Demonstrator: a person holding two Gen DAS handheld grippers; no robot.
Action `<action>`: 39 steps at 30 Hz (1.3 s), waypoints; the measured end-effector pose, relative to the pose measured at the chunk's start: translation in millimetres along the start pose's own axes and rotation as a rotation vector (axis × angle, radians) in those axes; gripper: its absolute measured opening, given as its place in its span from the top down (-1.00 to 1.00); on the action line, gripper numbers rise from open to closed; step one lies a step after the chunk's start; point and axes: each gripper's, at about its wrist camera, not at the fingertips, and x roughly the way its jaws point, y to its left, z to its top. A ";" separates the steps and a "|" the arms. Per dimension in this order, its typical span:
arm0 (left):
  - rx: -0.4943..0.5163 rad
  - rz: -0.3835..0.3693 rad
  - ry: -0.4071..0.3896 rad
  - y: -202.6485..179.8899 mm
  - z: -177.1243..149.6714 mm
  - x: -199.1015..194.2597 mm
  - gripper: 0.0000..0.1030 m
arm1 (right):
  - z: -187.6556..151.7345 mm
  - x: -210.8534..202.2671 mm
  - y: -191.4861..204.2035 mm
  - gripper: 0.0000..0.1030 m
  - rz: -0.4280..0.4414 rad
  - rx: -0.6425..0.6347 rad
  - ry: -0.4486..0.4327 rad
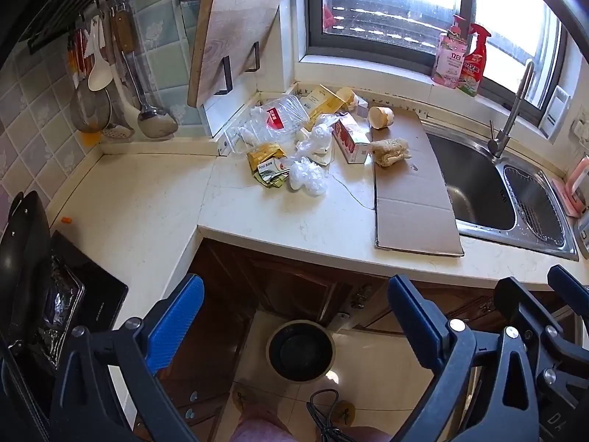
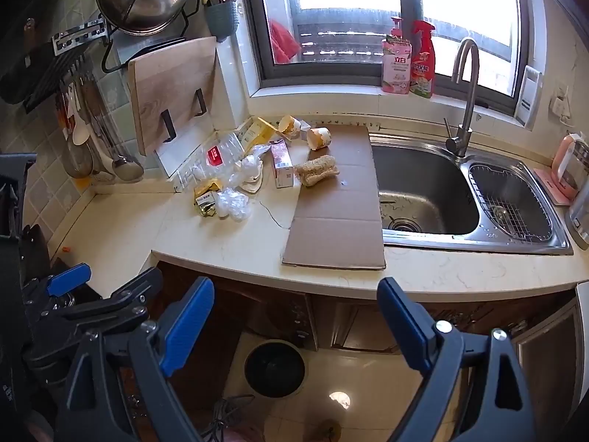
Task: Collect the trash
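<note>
Trash collection not yet begun: left gripper (image 1: pixel 294 316) and right gripper (image 2: pixel 296 318) are held wide apart, empty, short of the counter.
A reach toward the litter pile (image 1: pixel 294 140) is judged next, the bin (image 2: pixel 274 368) standing below.

Both wrist views face the counter (image 1: pixel 279 221) from above — side by side; trash well ahead.

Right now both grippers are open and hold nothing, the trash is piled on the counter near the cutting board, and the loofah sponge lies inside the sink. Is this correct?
Not quite: the loofah sponge lies on the flat cardboard beside the sink, not inside it, as the right wrist view shows. The rest stands: left gripper and right gripper are open and empty, and the trash pile sits on the counter near the cutting board.
</note>
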 end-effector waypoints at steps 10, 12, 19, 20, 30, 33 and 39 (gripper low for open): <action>0.000 -0.009 0.006 -2.3 -1.2 -0.8 -0.81 | -0.6 3.7 -4.7 -0.77 0.019 0.011 0.013; -0.002 -0.011 0.007 -3.2 -1.3 -0.5 -0.79 | -0.6 3.5 -5.0 -0.77 0.015 0.005 0.012; -0.006 -0.005 0.010 -4.8 -3.3 -1.0 -0.77 | -3.0 4.8 -6.7 -0.77 0.026 -0.004 0.013; -0.007 -0.004 0.010 -4.8 -3.6 -1.1 -0.77 | -2.9 5.4 -7.0 -0.77 0.030 -0.003 0.015; -0.013 0.001 0.009 -6.4 -4.1 -2.2 -0.77 | -0.7 5.9 -7.7 -0.76 0.040 -0.002 0.017; -0.013 0.003 0.009 -6.5 -4.3 -2.3 -0.77 | -1.0 5.9 -8.3 -0.76 0.039 -0.003 0.018; -0.018 0.007 0.013 -8.9 -4.4 -3.4 -0.77 | -1.2 6.3 -9.8 -0.76 0.047 -0.004 0.024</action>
